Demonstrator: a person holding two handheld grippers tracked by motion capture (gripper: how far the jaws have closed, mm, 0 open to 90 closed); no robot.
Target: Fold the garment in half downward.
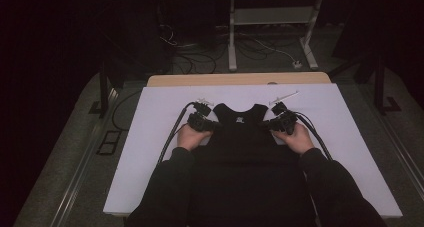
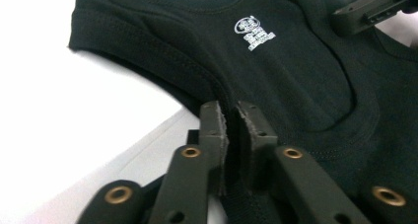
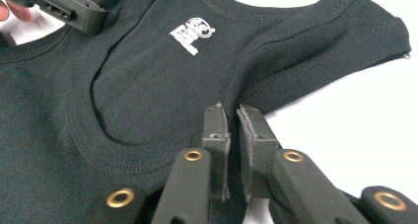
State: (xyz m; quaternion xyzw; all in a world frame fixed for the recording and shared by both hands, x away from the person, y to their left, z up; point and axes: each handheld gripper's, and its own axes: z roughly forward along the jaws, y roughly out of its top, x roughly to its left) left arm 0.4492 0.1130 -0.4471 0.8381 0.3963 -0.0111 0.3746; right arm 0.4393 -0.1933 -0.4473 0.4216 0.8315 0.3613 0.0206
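Your black top (image 1: 239,137) lay flat on the white sheet (image 1: 150,152) over the table, neck toward the far edge, with you at the near edge. You held your left gripper (image 1: 209,124) at its left armhole and your right gripper (image 1: 272,125) at its right armhole, one on each side of the chest.

In the left gripper view, the jaws stood nearly together with a fold of the top's (image 2: 276,81) armhole edge pinched between them: clamped on the fabric. In the right gripper view, the jaws were likewise drawn in on the hem of the other armhole of the top (image 3: 148,95), clamped on it.

The high view gave you the whole layout, with both hands and trailing cables, but the top read as a dark shape. The gripper views showed you the stitching, the small white print (image 2: 254,32) under the collar, and each other's gripper across the garment.
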